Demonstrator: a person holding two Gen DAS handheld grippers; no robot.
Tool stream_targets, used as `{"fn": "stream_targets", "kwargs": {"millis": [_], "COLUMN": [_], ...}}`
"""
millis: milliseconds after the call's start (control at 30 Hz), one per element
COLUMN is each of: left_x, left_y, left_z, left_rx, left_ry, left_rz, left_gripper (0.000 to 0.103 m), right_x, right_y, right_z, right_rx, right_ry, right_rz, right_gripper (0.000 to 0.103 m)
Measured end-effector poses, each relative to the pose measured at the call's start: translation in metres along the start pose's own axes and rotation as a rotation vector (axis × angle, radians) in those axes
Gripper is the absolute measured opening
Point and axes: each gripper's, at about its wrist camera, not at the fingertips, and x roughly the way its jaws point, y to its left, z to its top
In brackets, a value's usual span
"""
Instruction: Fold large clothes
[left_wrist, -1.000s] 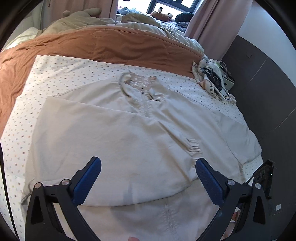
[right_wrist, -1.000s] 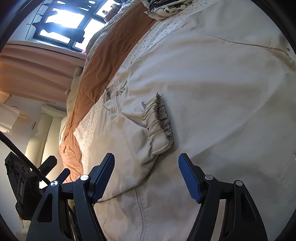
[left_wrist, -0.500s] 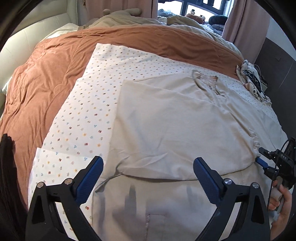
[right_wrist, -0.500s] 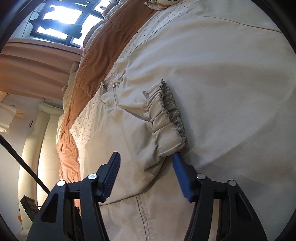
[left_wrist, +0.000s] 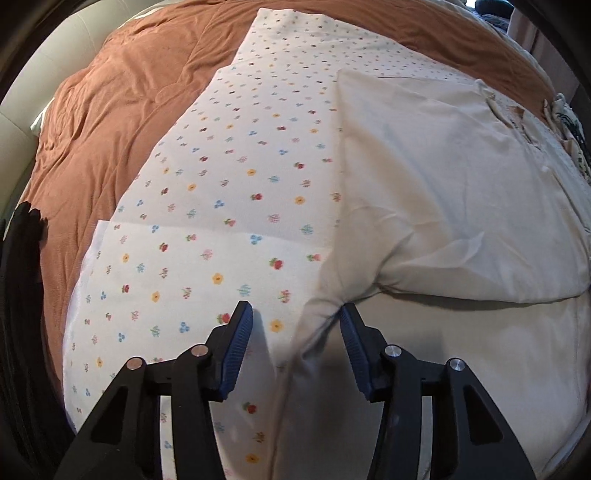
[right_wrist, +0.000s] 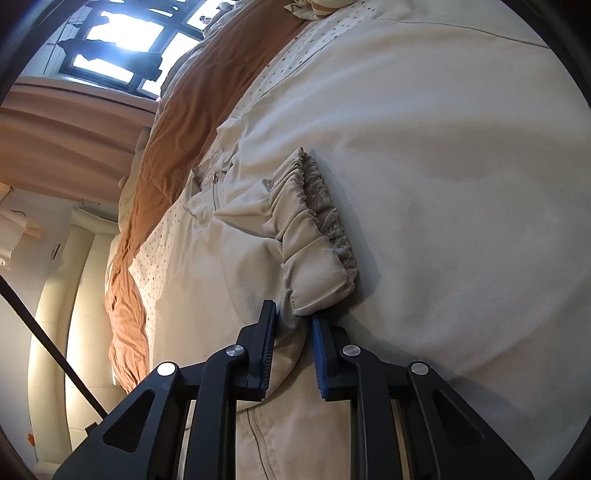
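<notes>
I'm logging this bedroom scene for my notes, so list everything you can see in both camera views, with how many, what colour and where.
Jacket: one, beige, spread on the floral sheet, a sleeve folded across its body.
Sleeve cuff: one, beige, elastic-gathered, lying on the jacket just ahead of the right gripper.
Floral sheet: one, white with small coloured flowers, under the jacket.
Blanket: one, rust brown, covering the bed beyond the sheet.
Patterned cloth bundle: one, pale with dark print, at the bed's far right edge.
Curtain: one, pinkish, beside the window.
Window: one, dark-framed, bright.
Left gripper: black with blue pads, closing around the jacket's raised fold, pads not yet pressing.
Right gripper: black with blue pads, closing onto the sleeve behind the cuff.
</notes>
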Motion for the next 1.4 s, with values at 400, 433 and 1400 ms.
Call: {"fn": "stream_targets", "kwargs": {"millis": [400,433,1400], "left_x": [-0.027,-0.036,-0.201], "left_y": [0.013,0.011,-0.199], "left_z": [0.0,-0.001,-0.045], "left_rx": [-0.102,-0.109,0.072], "left_ry": [-0.02,-0.037,-0.349], "left_rz": [-0.042,-0.055,-0.543], "left_gripper": [0.05,0.051,0.093], "right_x": [-0.031,-0.037,-0.309], "right_y": [0.023,0.024,-0.048], "right_z": [-0.001,-0.002,-0.049], "right_rx": [-0.098,-0.108,-0.132], "right_ry": [-0.046,-0.056,-0.353], "right_rz": [-0.054,-0.059,-0.352], "right_gripper": [0.074,0.074,0.074]}}
